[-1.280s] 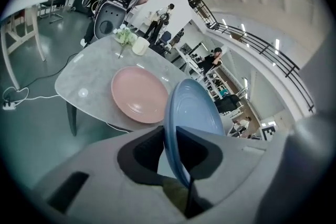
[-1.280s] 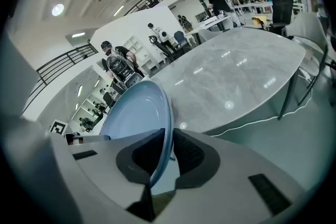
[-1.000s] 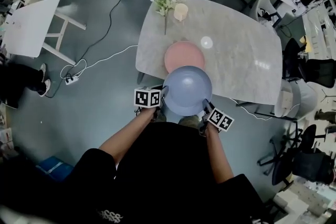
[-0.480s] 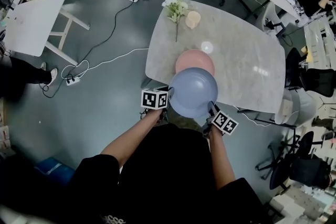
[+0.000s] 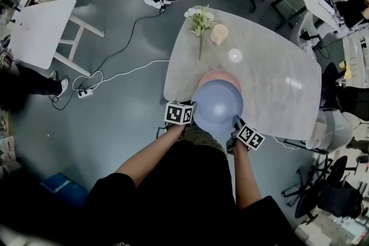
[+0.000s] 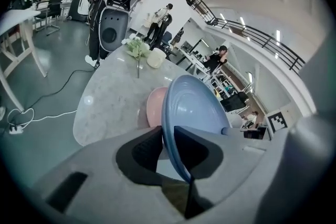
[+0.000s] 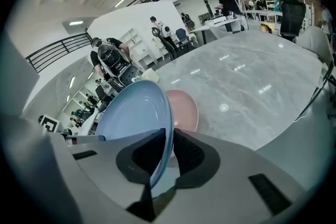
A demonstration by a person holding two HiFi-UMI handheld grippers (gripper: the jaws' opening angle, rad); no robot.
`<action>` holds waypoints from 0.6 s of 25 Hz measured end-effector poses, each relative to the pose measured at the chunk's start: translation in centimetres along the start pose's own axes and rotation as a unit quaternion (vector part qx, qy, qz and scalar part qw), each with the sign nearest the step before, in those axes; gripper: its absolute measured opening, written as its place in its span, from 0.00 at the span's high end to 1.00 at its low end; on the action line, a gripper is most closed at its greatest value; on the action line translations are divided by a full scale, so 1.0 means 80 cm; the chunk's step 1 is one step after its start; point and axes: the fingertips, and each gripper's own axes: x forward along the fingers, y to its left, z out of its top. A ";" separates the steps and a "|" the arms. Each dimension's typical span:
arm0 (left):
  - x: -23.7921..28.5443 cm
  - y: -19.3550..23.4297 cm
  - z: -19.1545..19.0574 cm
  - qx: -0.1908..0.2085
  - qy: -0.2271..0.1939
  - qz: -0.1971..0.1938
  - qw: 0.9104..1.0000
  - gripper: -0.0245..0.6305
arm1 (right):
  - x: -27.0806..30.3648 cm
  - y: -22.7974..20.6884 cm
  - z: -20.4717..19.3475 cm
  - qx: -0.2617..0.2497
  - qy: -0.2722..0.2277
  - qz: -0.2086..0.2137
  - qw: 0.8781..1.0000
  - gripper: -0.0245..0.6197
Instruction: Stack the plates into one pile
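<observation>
A blue plate (image 5: 217,105) hangs over the near edge of the marble table (image 5: 271,83), held by its rim from both sides. My left gripper (image 5: 192,109) has the left rim between its pads, and its jaws are opening slightly. My right gripper (image 5: 235,121) is shut on the right rim. A pink plate (image 5: 221,75) lies on the table just beyond, mostly covered by the blue one. The left gripper view has the blue plate (image 6: 194,113) edge-on in the left gripper (image 6: 168,147), with the pink plate (image 6: 156,107) behind. In the right gripper view, the right gripper (image 7: 167,149) clamps the blue plate (image 7: 131,113) beside the pink plate (image 7: 184,107).
At the table's far end lie a bunch of flowers (image 5: 200,19), a beige cup (image 5: 219,34) and a small white round thing (image 5: 235,55). A chair (image 5: 331,127) stands at the right edge. A white table (image 5: 40,26) and a floor cable (image 5: 115,71) are to the left.
Both grippers have carried the blue plate forward over the table's near edge. It now covers most of the pink plate.
</observation>
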 end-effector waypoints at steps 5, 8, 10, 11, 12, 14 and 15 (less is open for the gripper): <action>0.042 0.023 0.013 -0.001 0.036 0.006 0.999 0.83 | 0.047 -0.011 0.027 -0.004 0.024 -0.008 1.000 0.88; 0.071 0.037 0.014 -0.001 0.063 0.013 0.998 0.82 | 0.074 -0.024 0.036 -0.004 0.043 -0.017 0.999 0.88; 0.086 0.043 0.011 -0.004 0.081 0.015 0.997 0.81 | 0.088 -0.032 0.038 -0.004 0.056 -0.023 0.998 0.88; 0.093 0.045 0.008 -0.005 0.090 0.016 0.996 0.81 | 0.093 -0.037 0.039 -0.005 0.062 -0.026 0.998 0.88; 0.100 0.046 0.006 -0.005 0.098 0.015 0.995 0.81 | 0.099 -0.043 0.040 -0.006 0.068 -0.029 0.997 0.88; 0.114 0.046 0.004 -0.002 0.111 0.010 0.994 0.79 | 0.110 -0.054 0.043 -0.007 0.077 -0.036 0.996 0.88; 0.120 0.046 0.006 -0.001 0.114 0.006 0.993 0.79 | 0.116 -0.059 0.043 -0.006 0.081 -0.039 0.996 0.88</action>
